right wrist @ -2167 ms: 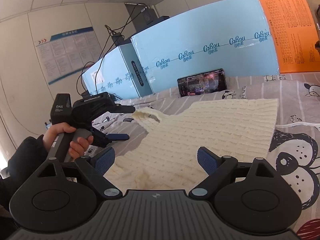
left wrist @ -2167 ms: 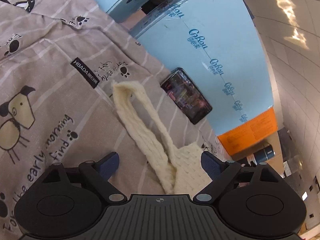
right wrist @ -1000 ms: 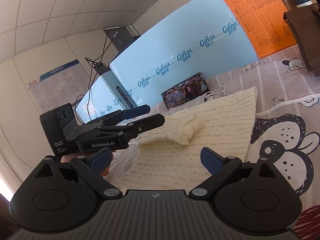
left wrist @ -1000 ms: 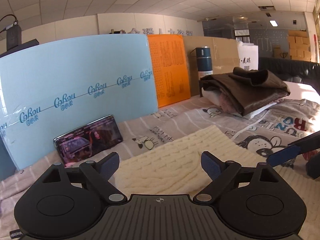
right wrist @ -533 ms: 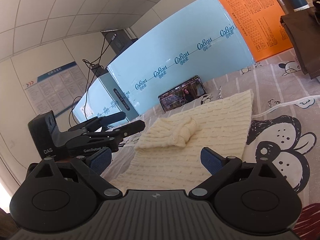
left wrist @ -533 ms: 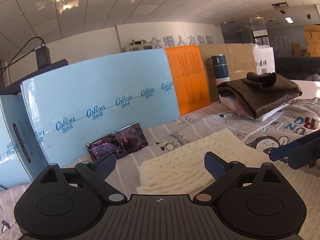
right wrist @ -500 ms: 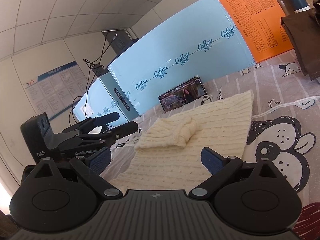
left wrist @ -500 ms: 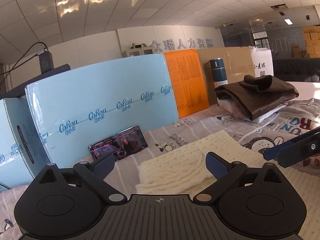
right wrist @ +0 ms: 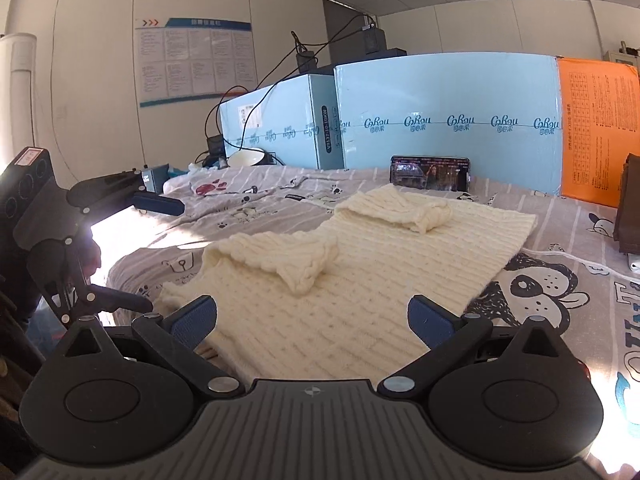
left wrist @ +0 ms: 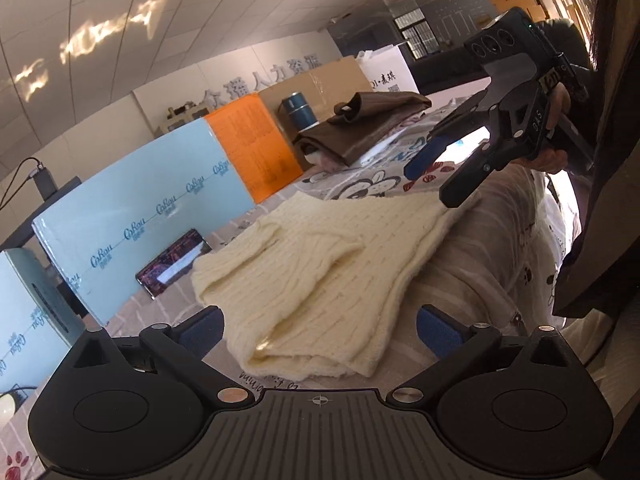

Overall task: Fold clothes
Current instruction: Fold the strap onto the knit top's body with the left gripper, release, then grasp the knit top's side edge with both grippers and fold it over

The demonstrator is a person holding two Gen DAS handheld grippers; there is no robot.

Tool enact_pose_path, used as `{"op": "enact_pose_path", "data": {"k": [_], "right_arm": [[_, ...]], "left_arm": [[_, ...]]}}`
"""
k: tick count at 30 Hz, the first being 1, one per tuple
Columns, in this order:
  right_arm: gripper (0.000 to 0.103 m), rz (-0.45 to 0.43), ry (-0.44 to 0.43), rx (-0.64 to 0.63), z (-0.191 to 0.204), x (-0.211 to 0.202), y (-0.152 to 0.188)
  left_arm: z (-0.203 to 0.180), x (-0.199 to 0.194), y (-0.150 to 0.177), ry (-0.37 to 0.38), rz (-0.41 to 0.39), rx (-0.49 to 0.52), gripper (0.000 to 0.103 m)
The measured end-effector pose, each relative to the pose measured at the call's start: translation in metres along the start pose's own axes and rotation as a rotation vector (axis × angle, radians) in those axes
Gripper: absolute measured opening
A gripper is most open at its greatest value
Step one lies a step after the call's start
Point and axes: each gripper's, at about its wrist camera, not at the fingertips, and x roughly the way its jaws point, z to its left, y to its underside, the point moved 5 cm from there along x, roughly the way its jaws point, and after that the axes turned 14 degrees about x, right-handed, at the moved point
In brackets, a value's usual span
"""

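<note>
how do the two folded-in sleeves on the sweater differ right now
In the right wrist view, the near sleeve lies toward the sweater's near end, close to the right gripper; the far sleeve lies close to the phone. The near sleeve's cuff points toward the camera; the far sleeve's bunches up toward the right. Both are cream knit, folded across the body, and neither is gripped.

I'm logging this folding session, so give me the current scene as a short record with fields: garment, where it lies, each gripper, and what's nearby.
garment: cream knit sweater, both sleeves folded in over the body
surface: lies flat on the grey cartoon-print bedsheet
left gripper: open, holding nothing, at the sweater's near edge
right gripper: open, holding nothing, over the sweater
nearby: phone propped against the blue foam board; brown folded clothes farther along the bed
</note>
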Motion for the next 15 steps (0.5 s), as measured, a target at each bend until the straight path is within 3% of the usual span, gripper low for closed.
{"op": "enact_pose_path", "data": {"k": [8, 12, 15], "right_arm": [[0.103, 0.103, 0.183, -0.126, -0.005, -0.002, 0.030], [0.103, 0.071, 0.208, -0.114, -0.013, -0.002, 0.026], [0.103, 0.050, 0.222, -0.144, -0.010, 0.008, 0.023]], "left_arm": [[0.001, 0.012, 0.016, -0.099, 0.066, 0.019, 0.103], [0.012, 0.026, 0.017, -0.154, 0.070, -0.008, 0.103], [0.015, 0.043, 0.013, -0.208, 0.084, 0.050, 0.103]]}}
